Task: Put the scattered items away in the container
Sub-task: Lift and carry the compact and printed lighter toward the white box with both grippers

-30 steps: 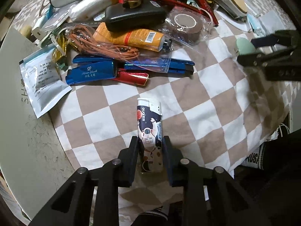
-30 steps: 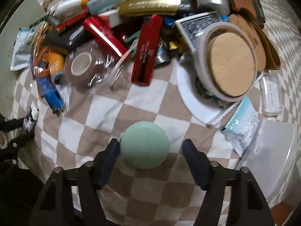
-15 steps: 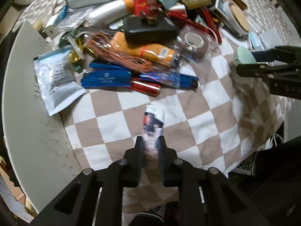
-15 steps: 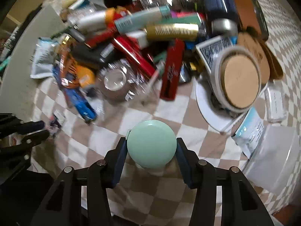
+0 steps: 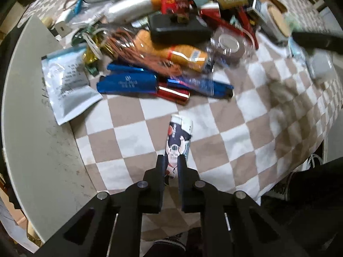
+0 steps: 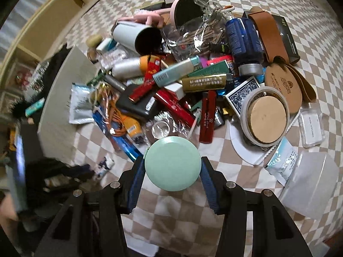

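My left gripper is shut on a lighter with an astronaut print and holds it above the checkered cloth. It also shows small in the right wrist view. My right gripper is shut on a round mint-green case and holds it high over the cloth. A pile of scattered items lies ahead of both grippers. A grey flat board lies at the left. I cannot tell which thing is the container.
The pile holds blue and red lighters, an orange tube, a black case, a tape roll, a white tumbler and a clear plastic box. The cloth's front edge hangs off the table.
Both grippers closed on their items and lifted them. The right gripper rose higher with the green case. The left gripper pulled back with the lighter.
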`<state>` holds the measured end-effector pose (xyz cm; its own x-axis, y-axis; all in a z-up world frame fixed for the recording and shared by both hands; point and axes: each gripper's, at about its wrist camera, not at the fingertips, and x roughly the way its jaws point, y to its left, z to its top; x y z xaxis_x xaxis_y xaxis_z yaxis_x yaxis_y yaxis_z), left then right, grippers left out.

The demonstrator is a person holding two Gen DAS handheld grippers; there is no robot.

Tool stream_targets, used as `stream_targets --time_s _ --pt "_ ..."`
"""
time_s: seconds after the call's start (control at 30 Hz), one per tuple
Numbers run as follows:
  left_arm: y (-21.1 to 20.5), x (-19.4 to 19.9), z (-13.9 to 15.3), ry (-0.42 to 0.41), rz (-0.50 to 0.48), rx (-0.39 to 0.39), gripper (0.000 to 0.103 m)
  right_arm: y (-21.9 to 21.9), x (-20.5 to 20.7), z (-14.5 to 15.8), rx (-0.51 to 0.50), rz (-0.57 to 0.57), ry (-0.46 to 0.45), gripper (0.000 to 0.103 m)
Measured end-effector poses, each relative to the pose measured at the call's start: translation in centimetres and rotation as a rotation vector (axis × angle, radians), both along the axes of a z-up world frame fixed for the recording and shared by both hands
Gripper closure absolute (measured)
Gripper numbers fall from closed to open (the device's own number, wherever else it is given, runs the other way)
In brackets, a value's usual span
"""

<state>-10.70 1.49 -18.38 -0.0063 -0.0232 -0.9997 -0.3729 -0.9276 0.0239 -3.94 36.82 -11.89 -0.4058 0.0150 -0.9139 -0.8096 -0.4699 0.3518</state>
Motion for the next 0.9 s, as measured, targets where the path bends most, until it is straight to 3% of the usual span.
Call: stream_targets --time_s 0.03,0.07,0.2,0.23,0.27,0.5,0.67,0.9 --pt "0.1 0.0 -0.1 -0.001 -0.003 -0.007 0.066 0.0 0.0 0.5 -0.001 -0.007 0.014 0.051" --pt "0.2 0.0 -0.2 0.001 -0.008 -0.014 0.062 0.2 0.3 1.3 -0.001 -0.014 0.030 0.051" --pt "0.6 -0.1 -0.8 -0.009 -0.031 -0.036 0.062 0.6 0.4 3.2 -0.001 -0.035 0.100 0.051" --pt "0.7 -0.1 -1.0 -0.015 -0.036 -0.039 0.066 0.5 0.3 3.6 0.000 -0.037 0.115 0.051" --pt "0.8 0.0 -1.2 -0.022 -0.042 -0.042 0.077 0.3 0.0 3.9 0.002 -0.038 0.127 0.051" --pt "1.4 0.4 -0.7 -0.008 -0.072 -0.054 0.078 -0.3 -2.1 6.3 0.021 -0.062 0.224 0.051" --pt "1.0 -0.1 1.2 0.024 -0.038 0.001 0.078 -0.6 -3.6 7.2 0.020 -0.062 0.252 0.051" --pt "-1.4 -1.1 6.1 0.115 0.024 0.112 0.078 -0.5 -5.1 8.3 0.025 -0.067 0.285 0.051"
